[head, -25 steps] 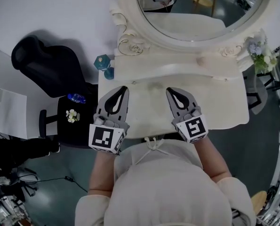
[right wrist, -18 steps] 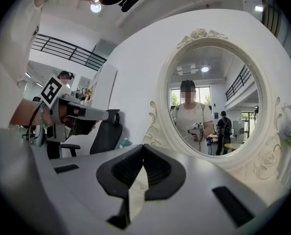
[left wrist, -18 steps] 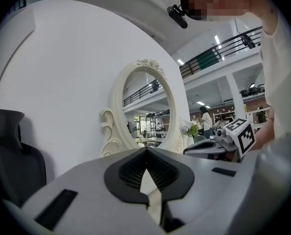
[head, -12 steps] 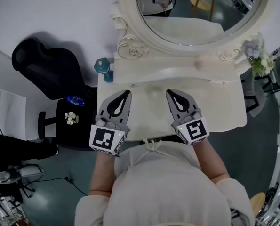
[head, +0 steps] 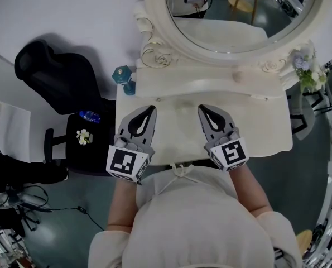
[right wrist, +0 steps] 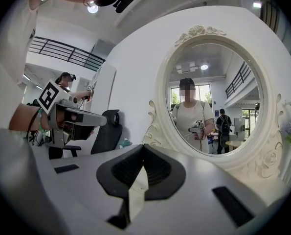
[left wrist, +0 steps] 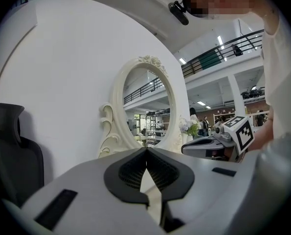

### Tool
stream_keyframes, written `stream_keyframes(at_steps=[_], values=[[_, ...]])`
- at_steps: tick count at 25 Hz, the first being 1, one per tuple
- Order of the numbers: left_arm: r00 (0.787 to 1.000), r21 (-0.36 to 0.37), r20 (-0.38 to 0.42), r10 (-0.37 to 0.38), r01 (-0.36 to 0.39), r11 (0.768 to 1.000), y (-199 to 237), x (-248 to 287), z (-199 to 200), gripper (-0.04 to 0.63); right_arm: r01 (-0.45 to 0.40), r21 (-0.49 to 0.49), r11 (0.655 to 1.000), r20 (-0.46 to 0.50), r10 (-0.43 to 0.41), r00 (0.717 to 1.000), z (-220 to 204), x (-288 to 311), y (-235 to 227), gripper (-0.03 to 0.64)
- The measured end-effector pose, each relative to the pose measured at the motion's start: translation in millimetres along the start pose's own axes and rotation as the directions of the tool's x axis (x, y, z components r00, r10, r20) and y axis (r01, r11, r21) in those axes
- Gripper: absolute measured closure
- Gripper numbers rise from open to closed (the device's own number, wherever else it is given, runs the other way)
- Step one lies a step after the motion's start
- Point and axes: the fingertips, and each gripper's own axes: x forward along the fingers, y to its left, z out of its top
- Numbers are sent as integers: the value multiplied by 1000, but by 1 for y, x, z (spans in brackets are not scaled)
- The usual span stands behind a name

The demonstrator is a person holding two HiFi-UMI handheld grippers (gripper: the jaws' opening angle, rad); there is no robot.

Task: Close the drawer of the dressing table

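Note:
The cream dressing table [head: 260,124] stands in front of me, its oval mirror [head: 232,10] at the back. Its drawer front does not show in any view; the tabletop's front edge and my torso cover it. My left gripper [head: 153,108] hovers level over the tabletop's left half, jaws shut with nothing between them. My right gripper [head: 200,107] is beside it over the middle, also shut and empty. In the left gripper view the left gripper [left wrist: 146,149] points toward the mirror frame [left wrist: 117,102]. The right gripper [right wrist: 143,146] faces the mirror [right wrist: 213,97] in the right gripper view.
A teal bottle [head: 122,75] stands at the table's back left corner. A black office chair [head: 54,77] and a black stool [head: 76,149] carrying a blue bottle [head: 90,116] are to the left. A flower bunch [head: 306,71] sits at the back right.

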Motion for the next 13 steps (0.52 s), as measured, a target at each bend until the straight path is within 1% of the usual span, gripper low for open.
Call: stream_keyframes(at_steps=[8, 13], values=[[1000, 1, 5, -8, 8, 1000, -4, 6, -2, 577, 0, -20, 1000, 8, 0, 1000, 6, -1, -2, 615], [1000, -37, 22, -10, 11, 999, -10, 7, -1, 577, 2, -14, 1000, -2, -2, 1000, 4, -5, -2, 614]])
